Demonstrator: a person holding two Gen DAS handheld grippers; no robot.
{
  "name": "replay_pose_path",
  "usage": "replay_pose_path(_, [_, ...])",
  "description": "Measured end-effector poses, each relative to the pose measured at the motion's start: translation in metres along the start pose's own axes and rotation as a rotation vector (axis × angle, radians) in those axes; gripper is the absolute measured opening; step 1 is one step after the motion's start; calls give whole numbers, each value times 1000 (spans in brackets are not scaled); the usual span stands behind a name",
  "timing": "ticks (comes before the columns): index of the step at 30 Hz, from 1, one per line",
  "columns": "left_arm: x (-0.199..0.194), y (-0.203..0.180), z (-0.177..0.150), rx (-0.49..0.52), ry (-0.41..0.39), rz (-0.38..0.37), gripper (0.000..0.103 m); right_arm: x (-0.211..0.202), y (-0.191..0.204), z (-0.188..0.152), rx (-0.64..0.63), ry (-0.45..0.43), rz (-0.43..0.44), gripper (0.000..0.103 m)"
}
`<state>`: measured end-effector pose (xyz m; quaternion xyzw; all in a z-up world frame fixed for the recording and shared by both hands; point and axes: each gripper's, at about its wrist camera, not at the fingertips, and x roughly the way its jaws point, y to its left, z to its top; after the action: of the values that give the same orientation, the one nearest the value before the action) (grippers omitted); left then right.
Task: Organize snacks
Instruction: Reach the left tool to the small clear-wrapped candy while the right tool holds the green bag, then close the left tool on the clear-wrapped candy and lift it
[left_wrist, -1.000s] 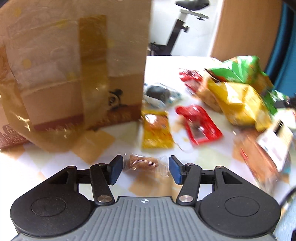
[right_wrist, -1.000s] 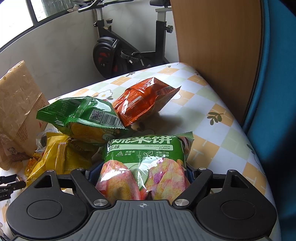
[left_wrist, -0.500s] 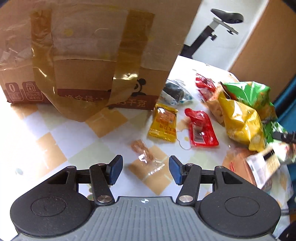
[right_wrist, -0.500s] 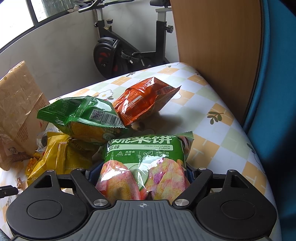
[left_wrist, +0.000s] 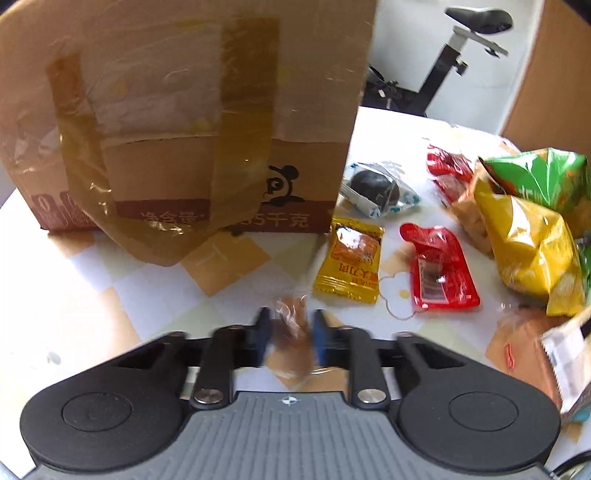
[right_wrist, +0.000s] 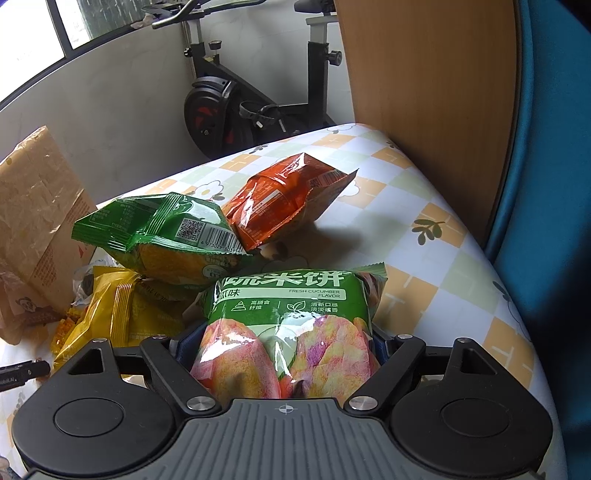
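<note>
- A checkered, flower-print cloth covers the bench (left_wrist: 92, 295), with an exercise bike (right_wrist: 236, 110) standing behind it against a pale wall
- A taped cardboard box (left_wrist: 184, 110) stands at the far left of the bench, one flap hanging down its front
- Left hand-held gripper (left_wrist: 290, 334): blurred, blue pads drawn in close on a small clear-wrapped brown snack (left_wrist: 291, 332), which sits squeezed between them just above the cloth
- Just beyond it lie a small yellow packet (left_wrist: 349, 266) and a red sachet (left_wrist: 439, 273), side by side and apart; farther back, a clear pack with a dark round snack (left_wrist: 376, 188) near the box corner
- To the right, a yellow bag (left_wrist: 528, 247) lies piled against a green bag (left_wrist: 546, 177)
- Right hand-held gripper (right_wrist: 280, 347): jaws set fairly wide, gripping a green cucumber rice-cracker bag (right_wrist: 288, 325) by its lower end, the bag filling the gap between them
- Behind that bag, a green bag with a barcode (right_wrist: 166, 236) leans on an orange bag (right_wrist: 288, 199); a yellow bag (right_wrist: 118, 314) lies at the left
- A wooden panel (right_wrist: 424, 92) and a blue surface (right_wrist: 546, 184) edge the right side
</note>
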<state>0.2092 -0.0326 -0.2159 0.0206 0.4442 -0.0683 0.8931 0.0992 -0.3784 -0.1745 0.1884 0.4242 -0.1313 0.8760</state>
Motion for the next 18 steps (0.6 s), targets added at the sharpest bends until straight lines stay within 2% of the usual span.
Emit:
replay_pose_path(3, [-3, 10, -2, -47, -2, -57, 18, -2, 0, -2, 0, -8, 4, 79])
replay_pose_path(9, [-15, 14, -3, -45, -37, -41, 18, -11, -2, -1, -1, -22, 8, 76])
replay_pose_path(18, [-22, 4, 3, -13, -83, -63, 18, -26, -13, 2, 2, -50, -48, 76])
